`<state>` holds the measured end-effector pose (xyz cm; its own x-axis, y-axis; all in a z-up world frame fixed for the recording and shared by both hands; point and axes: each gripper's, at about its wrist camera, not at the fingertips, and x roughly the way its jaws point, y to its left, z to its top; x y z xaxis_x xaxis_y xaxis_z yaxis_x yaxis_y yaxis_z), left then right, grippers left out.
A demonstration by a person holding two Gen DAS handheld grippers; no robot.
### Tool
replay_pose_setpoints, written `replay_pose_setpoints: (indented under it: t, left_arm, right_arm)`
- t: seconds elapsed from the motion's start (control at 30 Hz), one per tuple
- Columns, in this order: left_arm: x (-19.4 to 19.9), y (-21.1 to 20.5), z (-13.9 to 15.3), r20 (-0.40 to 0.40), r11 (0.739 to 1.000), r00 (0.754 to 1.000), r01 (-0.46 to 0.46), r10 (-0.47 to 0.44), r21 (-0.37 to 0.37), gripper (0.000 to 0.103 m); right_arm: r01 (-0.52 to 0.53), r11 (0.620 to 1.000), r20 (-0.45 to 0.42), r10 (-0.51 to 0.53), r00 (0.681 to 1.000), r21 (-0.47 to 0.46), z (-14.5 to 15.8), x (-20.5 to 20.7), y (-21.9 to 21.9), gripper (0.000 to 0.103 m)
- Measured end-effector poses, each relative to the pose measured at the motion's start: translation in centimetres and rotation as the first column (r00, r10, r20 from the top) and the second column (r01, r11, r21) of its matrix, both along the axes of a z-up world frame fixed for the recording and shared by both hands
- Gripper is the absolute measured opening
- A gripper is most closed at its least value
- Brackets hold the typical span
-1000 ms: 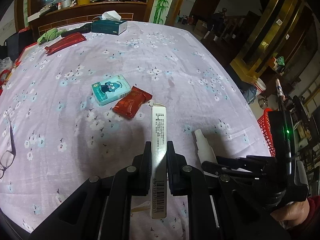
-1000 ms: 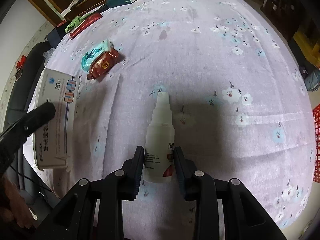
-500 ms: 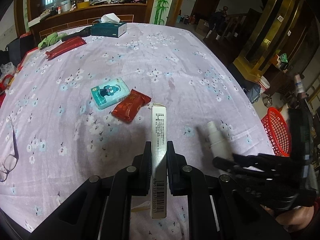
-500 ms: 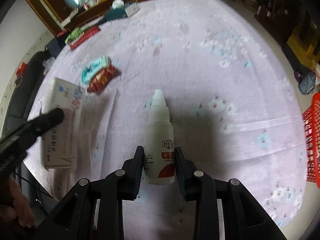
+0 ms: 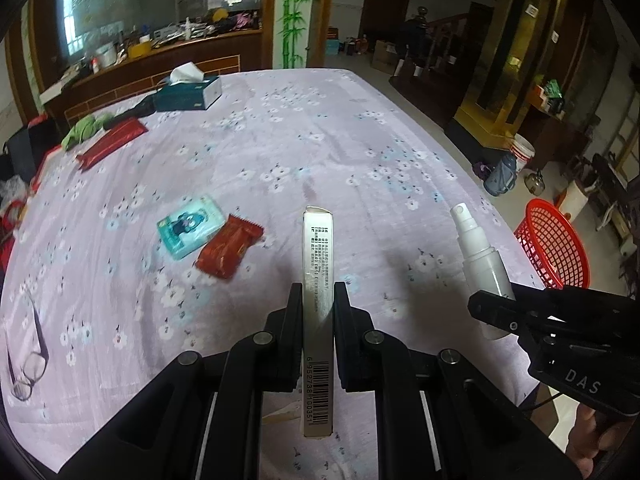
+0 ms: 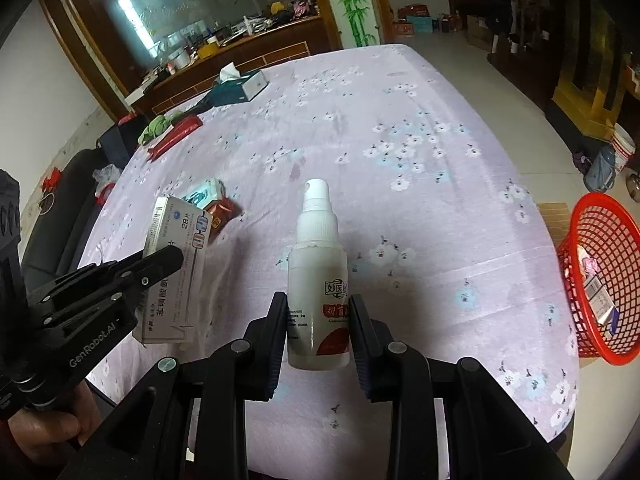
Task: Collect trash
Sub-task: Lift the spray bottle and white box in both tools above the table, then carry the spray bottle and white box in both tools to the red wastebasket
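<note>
Spray bottle and medicine box lifted higher, red basket partly cut off

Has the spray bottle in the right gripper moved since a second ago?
Yes. The spray bottle, clamped in the right gripper, has lifted off the tablecloth and shifted toward the red basket.

Matt cloth tablecloth, glossy wrapper, seemingly plastic basket

A home; floral-clothed table, cluttered sideboard, staircase.
</note>
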<state>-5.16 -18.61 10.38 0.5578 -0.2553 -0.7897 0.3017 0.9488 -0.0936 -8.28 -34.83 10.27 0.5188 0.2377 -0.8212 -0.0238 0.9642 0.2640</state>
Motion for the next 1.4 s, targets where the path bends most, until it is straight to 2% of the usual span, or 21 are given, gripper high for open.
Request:
replay_pose_setpoints:
  t: [0.53,0.83,1.0,1.2,1.4]
  left_arm:
    - [-0.3,-4.7,0.9,0.032,0.995,0.995,0.097,-0.098,0.037,0.013]
    - [-0.4,-8.3,1.1,0.029,0.985,0.985,0.169,-0.17,0.036,0.013]
    - [-0.6,-10.3,1.4,0.016,0.975,0.975,0.223,-0.224,0.01,0.013]
    - [-0.6,-13.8,1.8,-0.005,0.951,0.951,0.309,-0.309,-0.017,0.013]
    - [-0.9,-19.2,3.0,-0.026,0.897,0.899,0.435,-0.438,-0.081,0.013]
  right_arm:
    - [0.097,0.995,0.023,-0.098,0.995,0.024,0.9,-1.8,-4.4,0.032]
    - [0.167,0.985,0.021,-0.168,0.986,0.046,1.0,-3.0,-7.9,0.032]
    - [0.232,0.97,0.014,-0.233,0.972,0.07,1.1,-4.1,-10.6,0.032]
    - [0.323,0.942,0.008,-0.325,0.946,0.095,1.3,-6.0,-14.5,0.032]
    - [0.441,0.89,-0.007,-0.443,0.896,0.119,1.3,-8.4,-19.4,0.032]
